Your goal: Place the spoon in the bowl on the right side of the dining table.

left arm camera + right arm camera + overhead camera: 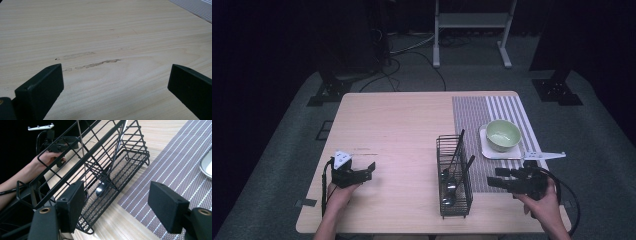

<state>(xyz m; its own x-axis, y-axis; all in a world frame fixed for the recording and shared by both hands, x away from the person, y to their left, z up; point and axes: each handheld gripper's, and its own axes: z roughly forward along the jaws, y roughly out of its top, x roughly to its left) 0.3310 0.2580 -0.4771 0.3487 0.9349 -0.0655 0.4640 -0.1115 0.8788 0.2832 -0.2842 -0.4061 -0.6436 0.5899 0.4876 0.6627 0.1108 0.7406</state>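
From above, the right gripper (493,177) hovers with open jaws, holding nothing, just beside a black wire basket (454,176) that stands on the wooden surface (397,125) at the edge of a striped mat (507,112). Dark spoons (451,187) lean inside the basket. The right gripper view looks through the basket's bars (100,165) at a spoon bowl (102,188) near the mesh floor. The left gripper (371,169) rests well apart to the left, jaws open and empty; its own view shows bare scuffed wood (97,63). A green bowl (503,134) sits on a white plate (488,151) on the mat.
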